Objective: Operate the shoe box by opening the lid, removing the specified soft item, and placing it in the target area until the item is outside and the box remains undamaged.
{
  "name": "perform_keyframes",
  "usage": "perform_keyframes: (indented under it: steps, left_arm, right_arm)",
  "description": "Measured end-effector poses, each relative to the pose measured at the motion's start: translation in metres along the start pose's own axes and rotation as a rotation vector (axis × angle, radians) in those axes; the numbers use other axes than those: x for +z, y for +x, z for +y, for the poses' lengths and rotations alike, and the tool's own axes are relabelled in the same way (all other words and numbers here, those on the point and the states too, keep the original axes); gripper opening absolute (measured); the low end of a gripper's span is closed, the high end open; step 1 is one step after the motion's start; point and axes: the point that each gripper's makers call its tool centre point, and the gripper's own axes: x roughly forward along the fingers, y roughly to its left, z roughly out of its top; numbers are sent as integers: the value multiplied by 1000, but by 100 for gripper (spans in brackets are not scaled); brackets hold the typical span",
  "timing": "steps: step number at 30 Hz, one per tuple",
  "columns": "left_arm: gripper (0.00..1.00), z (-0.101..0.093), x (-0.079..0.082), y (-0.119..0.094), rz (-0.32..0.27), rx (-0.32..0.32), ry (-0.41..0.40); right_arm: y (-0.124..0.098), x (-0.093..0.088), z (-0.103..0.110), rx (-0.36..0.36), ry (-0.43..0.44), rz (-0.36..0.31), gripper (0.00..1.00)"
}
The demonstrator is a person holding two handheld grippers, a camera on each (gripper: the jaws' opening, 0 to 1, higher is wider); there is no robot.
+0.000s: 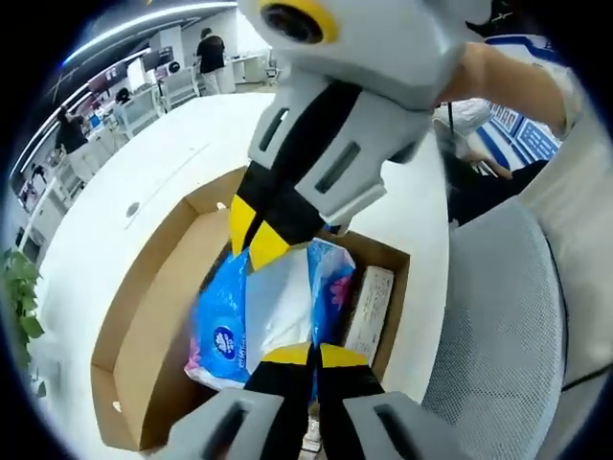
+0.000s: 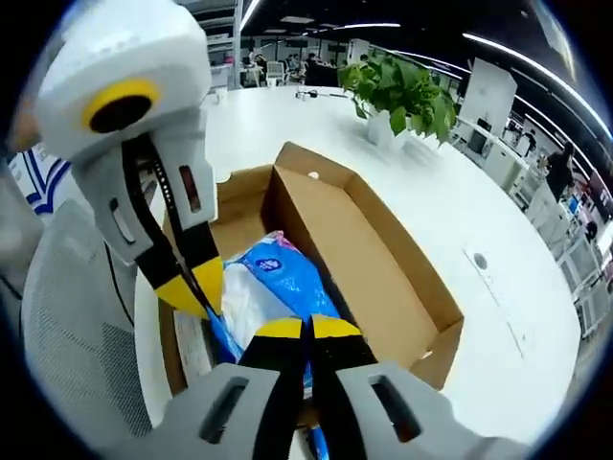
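- Left claw (image 1: 313, 356), rising from six o'clock in the left gripper view, has its yellow tips pressed together on the near edge of the tissue pack (image 1: 278, 311).
- Right claw (image 2: 306, 328) does the same in the right gripper view, tips pinched together on the pack (image 2: 287, 278) at six o'clock.
- Each claw shows in the other's view: the right one (image 1: 257, 235) reaches down from twelve o'clock, the left one (image 2: 194, 290) from ten o'clock, both touching the pack.
- The blue-and-white pack lies inside the open box (image 1: 144, 326), at its near end.
- A white carton (image 1: 369, 309) lies beside the pack at three o'clock.
- The box (image 2: 383, 259) sits on a white desk (image 1: 115, 192).
- A plant (image 2: 402, 96) stands on the desk (image 2: 498, 249) at one o'clock.
- A grey chair (image 1: 508, 326) stands just beside the desk.
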Motion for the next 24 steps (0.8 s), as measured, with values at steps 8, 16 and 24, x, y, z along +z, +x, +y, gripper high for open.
perform_keyframes:
  steps: [8, 16, 24]
  left_arm:
    - [0, -6, 13, -13, -17, 0, -38]
    - [0, -11, 32, -23, -21, 0, -59]
    - [0, -21, 57, -23, -40, -13, -46]
  right_arm:
    - [-18, 11, 0, -8, -26, -28, 0]
    - [-37, 15, -5, -19, -32, -47, 0]
    - [-61, 11, -16, -40, -23, -58, 0]
